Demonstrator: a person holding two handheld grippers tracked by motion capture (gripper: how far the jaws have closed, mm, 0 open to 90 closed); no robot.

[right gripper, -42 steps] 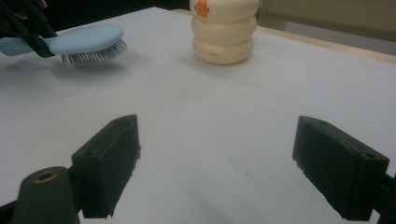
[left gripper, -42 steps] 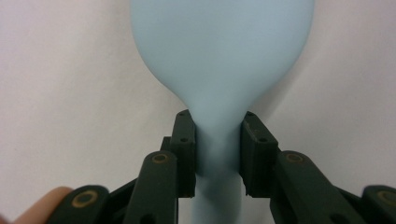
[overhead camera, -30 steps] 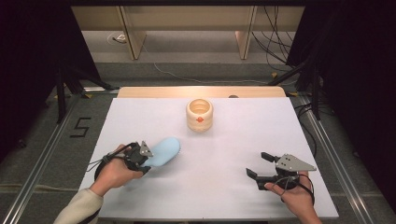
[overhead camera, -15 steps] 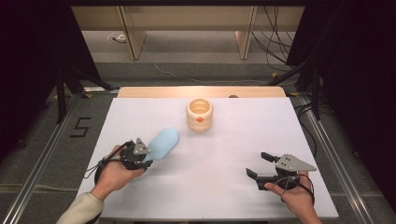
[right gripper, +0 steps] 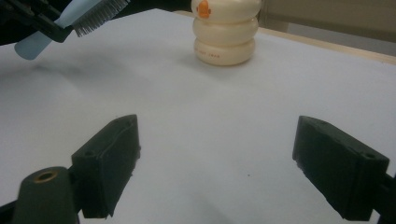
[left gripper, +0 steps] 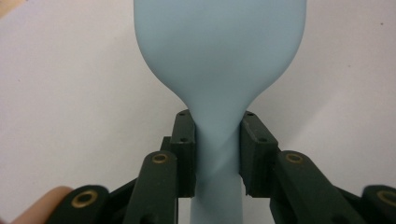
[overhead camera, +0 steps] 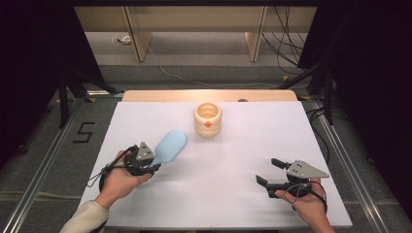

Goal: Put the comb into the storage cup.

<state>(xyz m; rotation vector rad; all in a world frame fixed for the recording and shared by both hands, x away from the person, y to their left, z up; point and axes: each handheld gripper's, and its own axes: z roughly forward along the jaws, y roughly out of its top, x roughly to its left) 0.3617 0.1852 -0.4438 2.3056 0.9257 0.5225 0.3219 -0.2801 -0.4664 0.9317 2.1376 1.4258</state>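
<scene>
My left gripper (overhead camera: 153, 159) is shut on the thin neck of a light blue hairbrush (overhead camera: 171, 144), at the table's left front. The brush head points away and to the right, with its bristles on the right edge. In the left gripper view both pads (left gripper: 184, 154) press the neck of the hairbrush (left gripper: 219, 56). The right gripper view has the hairbrush (right gripper: 86, 11) raised off the table, a shadow beneath it. My right gripper (overhead camera: 267, 171) rests at the right front, open, with nothing between its pads (right gripper: 112, 158). A cream ribbed pot (overhead camera: 208, 119) stands upright at the centre back.
White sheet (overhead camera: 218, 194) covers the table; a wooden strip (overhead camera: 145, 95) runs along its far edge. Metal rails (overhead camera: 340, 150) flank both sides. Cables lie on the floor beyond the table. The pot (right gripper: 225, 32) bears an orange mark.
The left hand has turned a little and the brush head has swung away from the person, toward the pot. The right gripper has not moved.
</scene>
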